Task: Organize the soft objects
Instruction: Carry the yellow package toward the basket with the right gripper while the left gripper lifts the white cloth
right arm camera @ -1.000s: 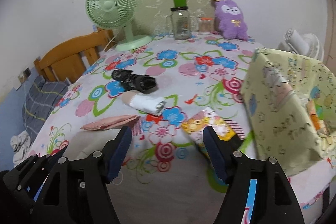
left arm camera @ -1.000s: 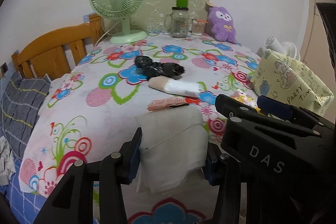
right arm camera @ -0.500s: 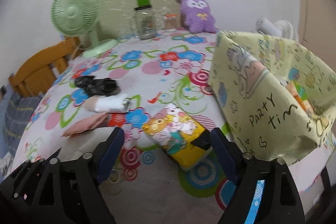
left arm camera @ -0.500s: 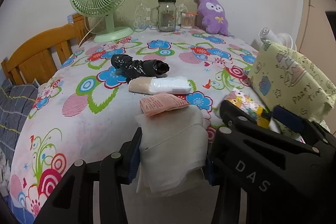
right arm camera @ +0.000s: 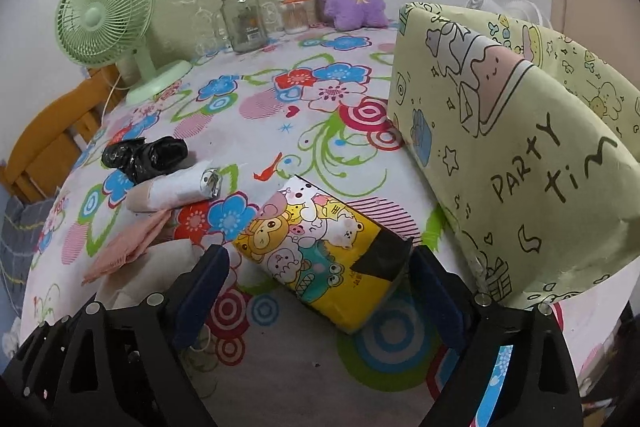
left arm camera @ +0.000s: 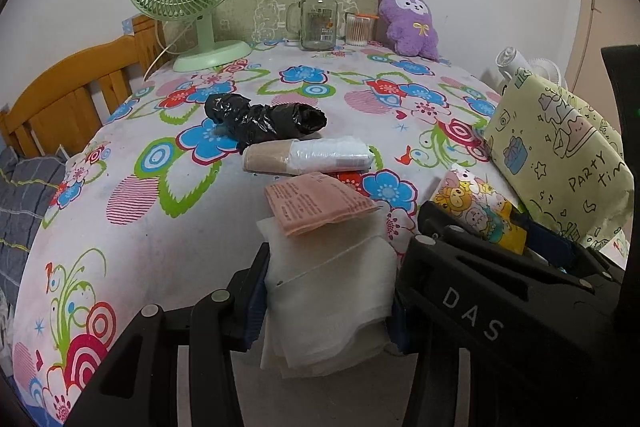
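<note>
The stack of white cotton pads sits pinched between the jaws of the left gripper, low at the near edge of the counter, just as it was a second ago; its far edge lies under the pink packet. What has changed is on the other side: the right gripper has swung across from the middle of the flowered cloth and dropped toward the yellow cartoon tissue pack, which now lies between its spread jaws. Those jaws are closing slightly, yet the pads do not appear to press the pack. That suggests the tissue pack is the next soft item to be lifted, probably into the pale green party bag standing just beside it. Farther back, the wrapped white roll and the black plastic bundle rest touching each other, untouched by either gripper.
</note>
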`<state>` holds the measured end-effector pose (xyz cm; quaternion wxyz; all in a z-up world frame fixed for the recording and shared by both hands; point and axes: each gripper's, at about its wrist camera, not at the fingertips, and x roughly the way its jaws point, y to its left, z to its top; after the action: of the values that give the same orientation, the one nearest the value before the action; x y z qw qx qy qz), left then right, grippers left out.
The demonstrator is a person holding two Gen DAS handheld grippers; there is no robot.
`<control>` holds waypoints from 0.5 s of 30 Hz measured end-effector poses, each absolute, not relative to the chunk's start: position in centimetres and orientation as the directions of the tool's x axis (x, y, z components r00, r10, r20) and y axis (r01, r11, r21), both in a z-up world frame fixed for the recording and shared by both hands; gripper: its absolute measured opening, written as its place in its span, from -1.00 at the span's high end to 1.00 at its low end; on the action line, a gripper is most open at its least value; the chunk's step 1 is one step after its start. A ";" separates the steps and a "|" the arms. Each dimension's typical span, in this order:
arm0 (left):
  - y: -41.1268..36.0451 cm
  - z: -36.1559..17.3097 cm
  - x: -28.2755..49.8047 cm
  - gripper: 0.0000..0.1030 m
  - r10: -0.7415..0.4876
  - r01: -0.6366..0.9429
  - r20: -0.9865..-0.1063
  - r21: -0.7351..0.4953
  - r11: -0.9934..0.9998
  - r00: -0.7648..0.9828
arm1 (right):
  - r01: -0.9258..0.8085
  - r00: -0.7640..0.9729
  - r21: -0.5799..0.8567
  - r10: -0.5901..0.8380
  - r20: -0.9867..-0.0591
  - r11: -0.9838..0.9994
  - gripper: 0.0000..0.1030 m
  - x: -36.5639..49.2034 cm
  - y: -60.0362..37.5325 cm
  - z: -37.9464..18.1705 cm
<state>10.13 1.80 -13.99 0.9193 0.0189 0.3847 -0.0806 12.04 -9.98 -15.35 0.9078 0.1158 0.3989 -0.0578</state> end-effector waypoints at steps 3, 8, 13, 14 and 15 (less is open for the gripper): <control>1.6 -14.0 10.1 0.03 -0.130 0.163 -0.711 -0.021 0.986 0.691 | 0.182 0.675 0.155 -0.009 -0.738 0.971 -0.51 12.0 -10.0 -15.2; 1.3 -13.9 9.7 0.03 -0.123 0.161 -0.711 -0.014 0.987 0.692 | 0.149 0.674 0.158 0.016 -0.738 0.976 -0.24 11.8 -10.0 -15.1; 1.2 -13.8 9.3 0.04 -0.115 0.150 -0.712 -0.013 0.989 0.693 | 0.125 0.673 0.156 0.032 -0.739 0.980 -0.16 11.3 -10.1 -14.9; 1.2 -13.7 9.2 0.04 -0.113 0.148 -0.711 -0.013 0.989 0.694 | 0.122 0.674 0.158 0.035 -0.738 0.980 -0.16 11.3 -10.1 -14.8; 1.2 -13.7 9.0 0.04 -0.112 0.146 -0.711 -0.013 0.989 0.694 | 0.118 0.676 0.157 0.037 -0.736 0.981 -0.15 11.1 -10.1 -14.7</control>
<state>9.04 1.17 -13.67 0.9201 0.0222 0.3848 -0.0700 11.12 -10.09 -14.72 0.9104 0.0961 0.4017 -0.0222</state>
